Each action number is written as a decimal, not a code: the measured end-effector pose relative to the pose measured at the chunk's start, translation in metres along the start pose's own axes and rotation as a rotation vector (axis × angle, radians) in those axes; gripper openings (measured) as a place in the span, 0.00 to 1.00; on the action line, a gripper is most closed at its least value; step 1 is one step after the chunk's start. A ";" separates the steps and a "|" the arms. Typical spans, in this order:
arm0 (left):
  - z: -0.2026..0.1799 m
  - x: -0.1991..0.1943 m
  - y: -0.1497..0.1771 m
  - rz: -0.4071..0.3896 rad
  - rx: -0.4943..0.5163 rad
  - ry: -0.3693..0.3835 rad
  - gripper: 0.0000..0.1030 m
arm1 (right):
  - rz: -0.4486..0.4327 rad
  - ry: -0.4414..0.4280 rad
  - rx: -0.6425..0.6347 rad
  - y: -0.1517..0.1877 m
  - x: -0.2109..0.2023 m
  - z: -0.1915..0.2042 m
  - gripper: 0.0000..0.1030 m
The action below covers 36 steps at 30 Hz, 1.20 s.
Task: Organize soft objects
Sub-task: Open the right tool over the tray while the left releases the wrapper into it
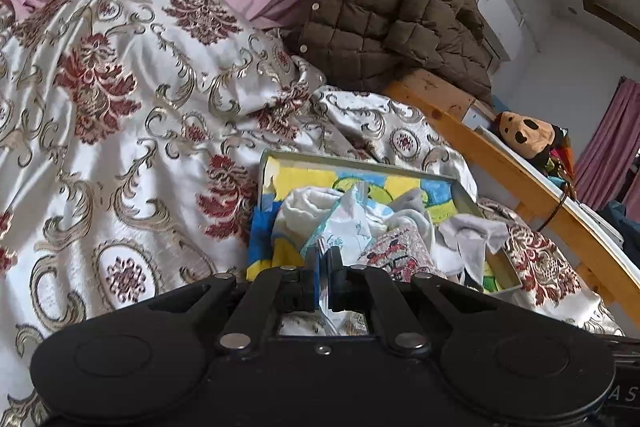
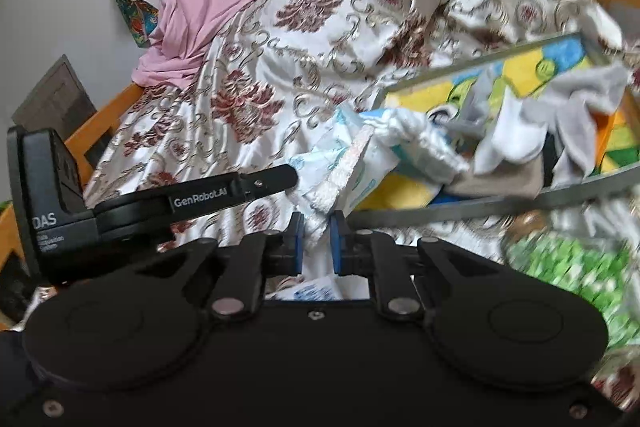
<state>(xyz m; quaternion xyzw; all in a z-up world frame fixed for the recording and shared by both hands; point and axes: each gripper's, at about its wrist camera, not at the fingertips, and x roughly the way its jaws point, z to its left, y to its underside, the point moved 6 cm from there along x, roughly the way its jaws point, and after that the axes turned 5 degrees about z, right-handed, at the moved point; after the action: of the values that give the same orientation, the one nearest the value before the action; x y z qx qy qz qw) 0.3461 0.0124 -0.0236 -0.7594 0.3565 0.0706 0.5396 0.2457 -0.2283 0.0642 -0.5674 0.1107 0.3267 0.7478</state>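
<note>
Beside the tray (image 2: 480, 205), the green-patterned thing (image 2: 568, 275) is too blurred to name. The white printed cloth (image 2: 340, 163) near the tray's front rim runs down behind the right gripper's body, its lower end hidden. The tray's right end is cut off.

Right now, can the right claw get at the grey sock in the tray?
Probably not yet: the right claw is shut on a white printed cloth, so it must let go first. The grey sock lies uncovered on top in the tray.
</note>
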 end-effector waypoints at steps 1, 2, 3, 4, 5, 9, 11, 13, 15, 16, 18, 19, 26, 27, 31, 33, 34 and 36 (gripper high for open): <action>-0.001 0.003 -0.002 -0.008 0.003 -0.002 0.02 | -0.011 0.010 -0.004 -0.004 0.000 -0.003 0.06; -0.003 0.006 -0.005 -0.018 0.002 -0.006 0.02 | -0.022 0.021 -0.008 -0.008 0.000 -0.005 0.06; -0.005 0.011 -0.009 -0.025 -0.002 -0.005 0.02 | -0.032 0.030 -0.008 -0.012 0.001 -0.008 0.06; -0.007 0.016 -0.012 -0.030 -0.005 -0.001 0.02 | -0.044 0.037 -0.003 -0.017 0.002 -0.012 0.06; -0.010 0.022 -0.015 -0.033 -0.002 0.001 0.02 | -0.056 0.045 0.001 -0.023 0.002 -0.017 0.06; -0.021 0.049 -0.026 -0.047 -0.004 0.007 0.02 | -0.095 0.085 0.022 -0.042 0.009 -0.039 0.05; -0.024 0.063 -0.032 -0.050 -0.024 0.008 0.02 | -0.112 0.104 0.053 -0.049 0.011 -0.058 0.04; -0.027 0.076 -0.037 -0.052 -0.031 -0.001 0.02 | -0.129 0.119 0.084 -0.056 0.011 -0.074 0.03; -0.030 0.091 -0.040 -0.044 -0.032 -0.008 0.02 | -0.137 0.126 0.107 -0.058 0.010 -0.089 0.03; -0.031 0.097 -0.042 -0.040 -0.029 -0.015 0.02 | -0.137 0.128 0.118 -0.060 0.011 -0.095 0.03; -0.032 0.108 -0.043 -0.034 -0.031 -0.023 0.02 | -0.137 0.133 0.135 -0.062 0.012 -0.106 0.02; -0.033 0.112 -0.043 -0.033 -0.033 -0.026 0.02 | -0.139 0.141 0.142 -0.062 0.013 -0.112 0.02; -0.028 0.131 -0.041 -0.013 -0.064 -0.063 0.03 | -0.160 0.182 0.193 -0.055 0.003 -0.138 0.00; -0.028 0.133 -0.040 -0.008 -0.066 -0.072 0.03 | -0.158 0.184 0.193 -0.054 0.005 -0.138 0.00; -0.022 0.135 -0.038 0.009 -0.089 -0.120 0.08 | -0.139 0.194 0.190 -0.052 0.011 -0.137 0.00; -0.018 0.134 -0.037 0.017 -0.105 -0.137 0.14 | -0.133 0.193 0.191 -0.050 0.011 -0.136 0.01; -0.016 0.134 -0.037 0.021 -0.106 -0.142 0.16 | -0.132 0.195 0.188 -0.050 0.010 -0.136 0.03; -0.013 0.132 -0.036 0.036 -0.100 -0.159 0.22 | -0.136 0.202 0.182 -0.052 0.010 -0.132 0.06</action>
<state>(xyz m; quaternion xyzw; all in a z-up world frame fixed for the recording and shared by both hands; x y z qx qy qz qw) 0.4613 -0.0544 -0.0556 -0.7708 0.3221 0.1581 0.5264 0.3121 -0.3540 0.0550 -0.5335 0.1758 0.2051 0.8015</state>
